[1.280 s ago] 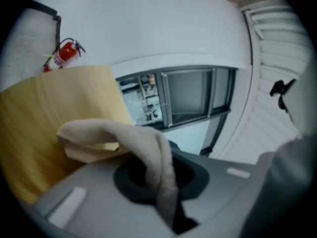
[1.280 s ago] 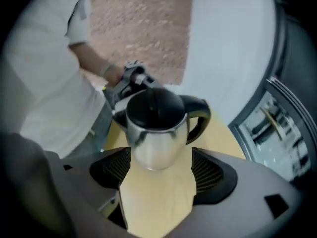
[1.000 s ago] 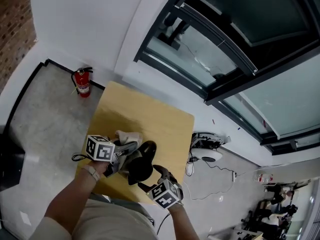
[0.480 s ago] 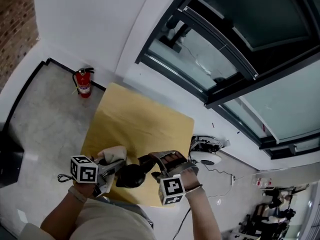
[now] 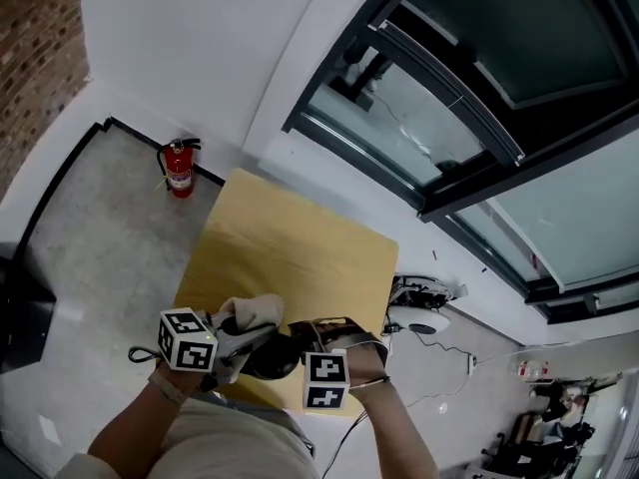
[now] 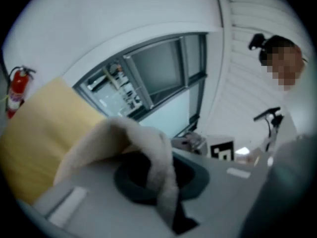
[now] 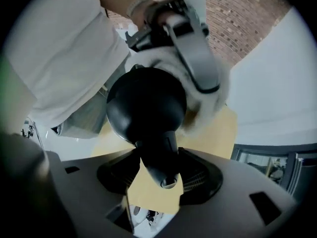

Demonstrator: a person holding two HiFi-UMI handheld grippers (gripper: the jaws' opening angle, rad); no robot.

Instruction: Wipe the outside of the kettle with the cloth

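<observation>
the right gripper [image 5: 312, 345] points down over the kettle [image 5: 270, 359], which sits at the table's [image 5: 290, 238] near edge. its jaws have just been closing and now pinch the handle [image 7: 159, 155]. the left gripper [image 5: 245, 332] is clamped on the cloth [image 5: 255, 312], up against the kettle's side. the hold on the handle looks narrow, so a hard wipe could twist the kettle or shove it off the edge.

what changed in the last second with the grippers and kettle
The right gripper rolled over from beside the kettle, and its jaws have just been closing on the handle. The left gripper drew back toward the person with the cloth. Cloth still clamped; table unchanged.
</observation>
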